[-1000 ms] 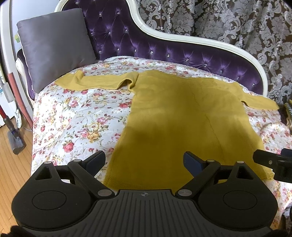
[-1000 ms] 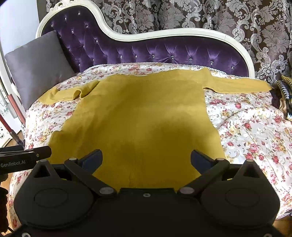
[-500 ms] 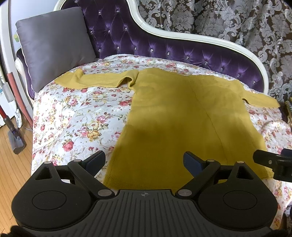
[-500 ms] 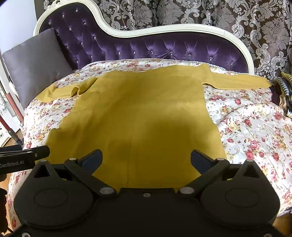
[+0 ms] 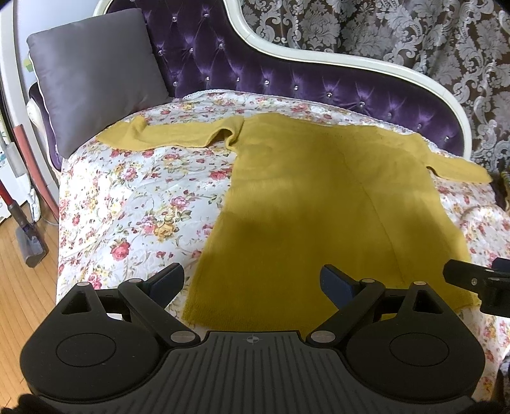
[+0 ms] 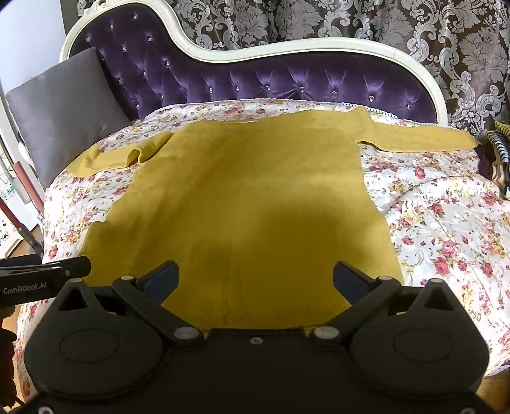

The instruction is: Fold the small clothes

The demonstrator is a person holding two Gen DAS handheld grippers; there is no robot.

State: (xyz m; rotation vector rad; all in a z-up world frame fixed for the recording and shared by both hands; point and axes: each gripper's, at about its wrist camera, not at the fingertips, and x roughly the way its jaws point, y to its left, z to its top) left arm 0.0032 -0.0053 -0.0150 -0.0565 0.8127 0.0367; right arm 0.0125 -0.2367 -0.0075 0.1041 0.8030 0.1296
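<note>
The mustard-yellow garment lies spread flat on the floral quilt of the bed, front or back side up cannot be told, with its hem toward the cameras and its neckline toward the headboard. Both sleeves extend sideways: the sleeve on the pillow side lies with a small fold at the armpit, and the opposite sleeve runs out straight toward the far edge of the quilt. In the left wrist view the garment has a wide band of bare quilt along its left side edge; in the right wrist view a similar band lies along its right side edge. The hem runs close to the near edge of the bed. Behind the neckline stands the purple tufted headboard with a cream frame; a grey pillow leans at the left, touching the quilt, and its lower corner lies just beside the sleeve cuff. A patterned curtain hangs behind. Wooden floor shows to the left of the bed. The left gripper is above the left hem corner, jaws spread wide, holding nothing. The right gripper is above the hem, jaws equally spread, empty.
</note>
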